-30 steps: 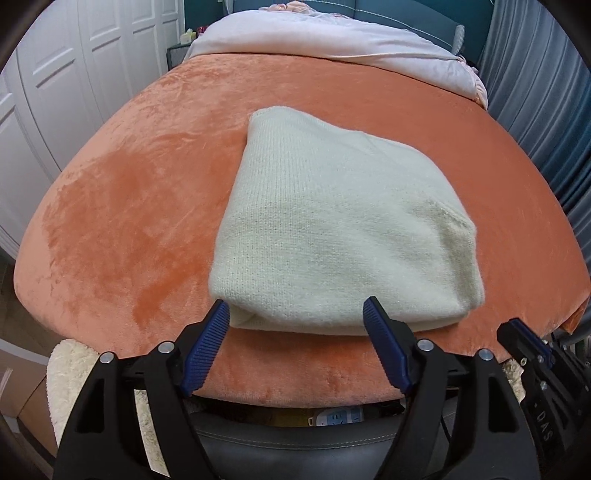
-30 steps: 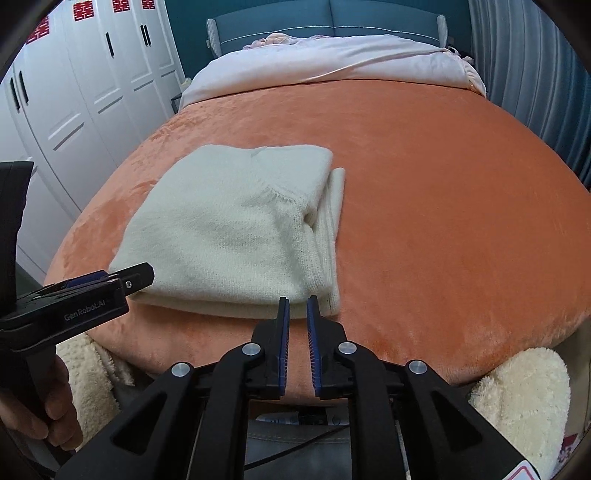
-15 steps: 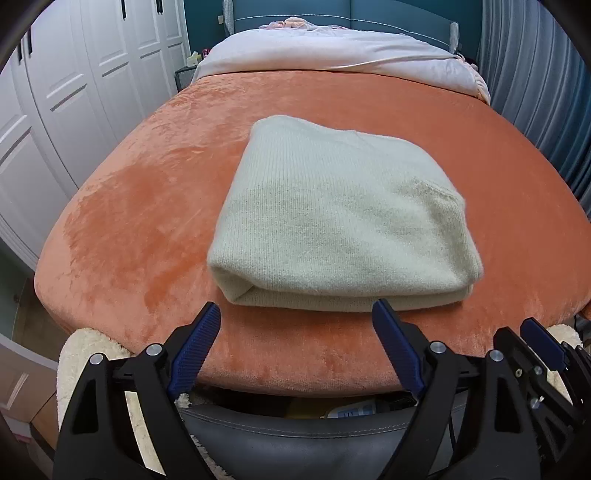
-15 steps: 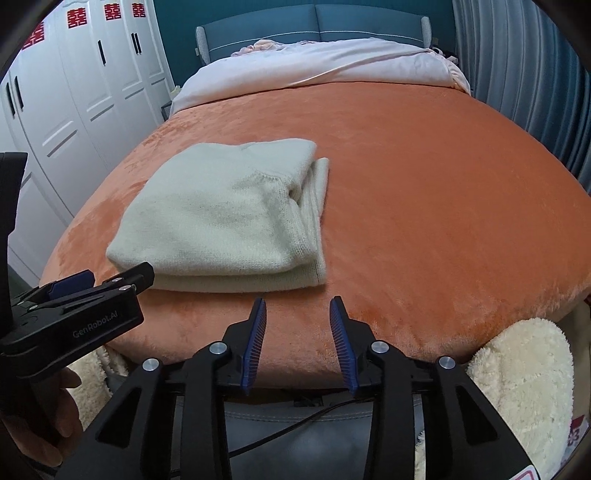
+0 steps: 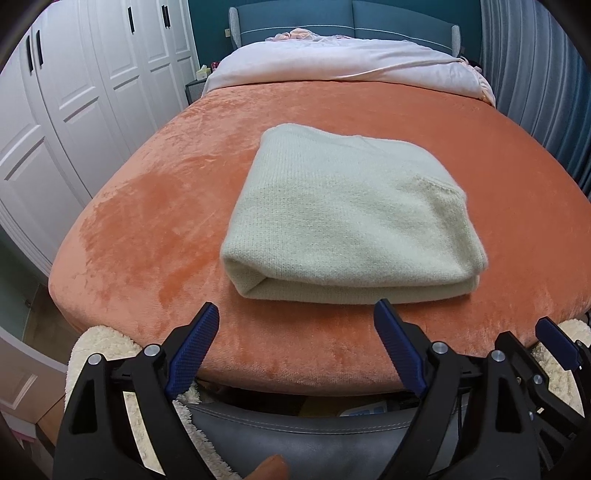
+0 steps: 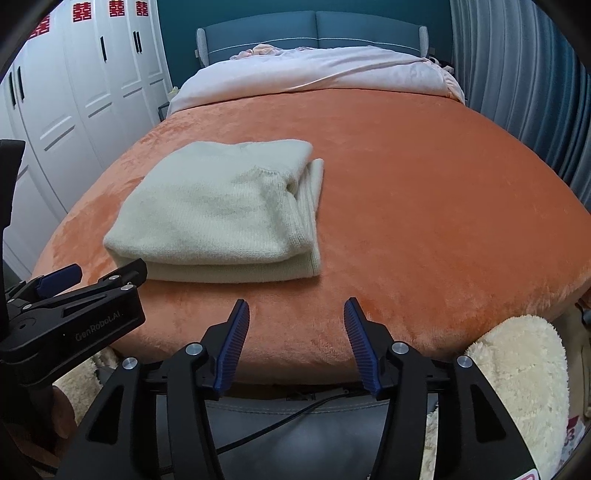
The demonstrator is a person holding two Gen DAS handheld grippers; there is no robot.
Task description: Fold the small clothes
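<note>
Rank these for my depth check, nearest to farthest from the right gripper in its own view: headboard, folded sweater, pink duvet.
1. Folded sweater, ahead-left on the orange blanket.
2. Pink duvet, at the bed's far end.
3. Headboard, behind the duvet.

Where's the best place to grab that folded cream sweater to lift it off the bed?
Probably the sweater's near edge, coming in low from the foot of the bed. There the layers stack and face both grippers, so one bite takes them all. Both grippers' jaws are opening, empty.
</note>
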